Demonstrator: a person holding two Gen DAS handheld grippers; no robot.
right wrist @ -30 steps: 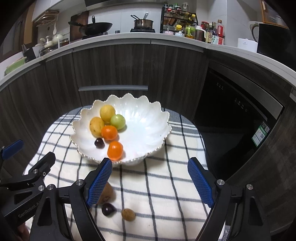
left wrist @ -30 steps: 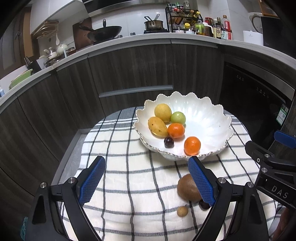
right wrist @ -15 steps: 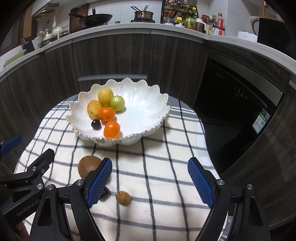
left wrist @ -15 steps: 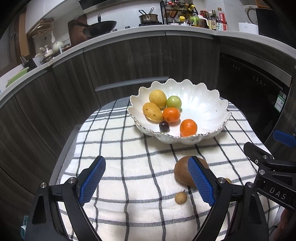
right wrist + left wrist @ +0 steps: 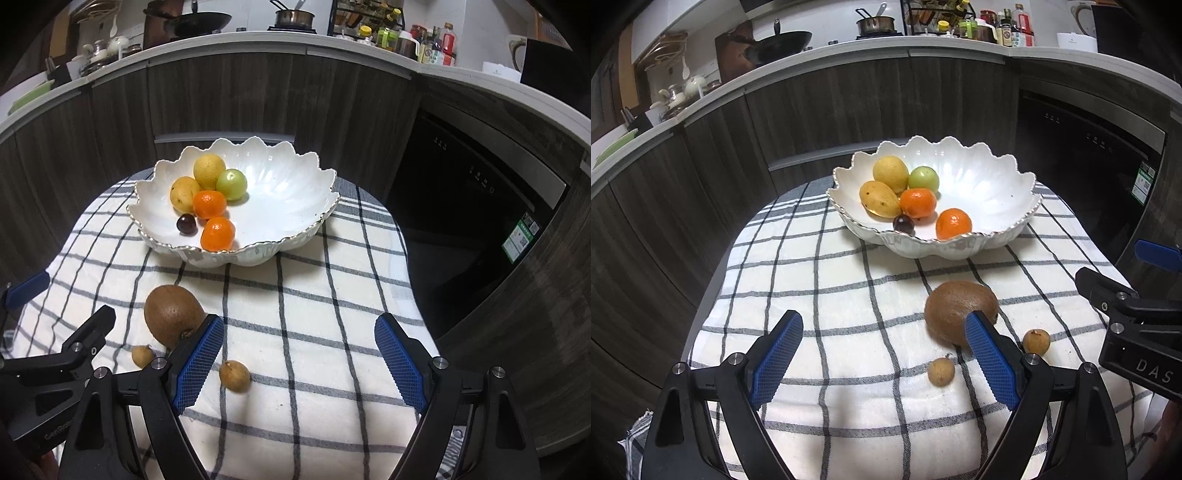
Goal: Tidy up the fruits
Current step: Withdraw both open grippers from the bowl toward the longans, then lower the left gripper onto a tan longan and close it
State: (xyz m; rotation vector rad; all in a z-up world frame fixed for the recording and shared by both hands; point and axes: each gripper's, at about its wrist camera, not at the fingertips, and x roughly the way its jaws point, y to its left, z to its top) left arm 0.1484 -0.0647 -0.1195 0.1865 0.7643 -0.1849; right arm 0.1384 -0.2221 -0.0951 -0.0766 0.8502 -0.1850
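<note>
A white scalloped bowl (image 5: 997, 236) (image 5: 295, 236) sits at the far side of the checked cloth. In it lie a lemon (image 5: 890, 173), a green fruit (image 5: 923, 178), a mango (image 5: 879, 199), two oranges (image 5: 918, 202) (image 5: 953, 223) and a dark grape (image 5: 904, 223). On the cloth in front of the bowl lie a brown kiwi (image 5: 956, 306) (image 5: 171, 314) and two small brown longans (image 5: 940, 372) (image 5: 1036, 341). My left gripper (image 5: 882, 325) is open, and its right finger overlaps the kiwi's near edge. My right gripper (image 5: 299, 326) is open over bare cloth, with one longan (image 5: 234, 375) just inside its left finger.
The checked cloth (image 5: 820, 280) covers a small table whose edges fall off left and right. Dark curved cabinets (image 5: 221, 103) and a built-in appliance (image 5: 480, 206) stand behind. Each gripper shows at the edge of the other's view (image 5: 1126, 306) (image 5: 74, 350).
Both grippers have sunk toward the cloth. The bowl has shifted up in both views, and the kiwi and longans have come out from behind the fingers. The jaws stay equally wide.
</note>
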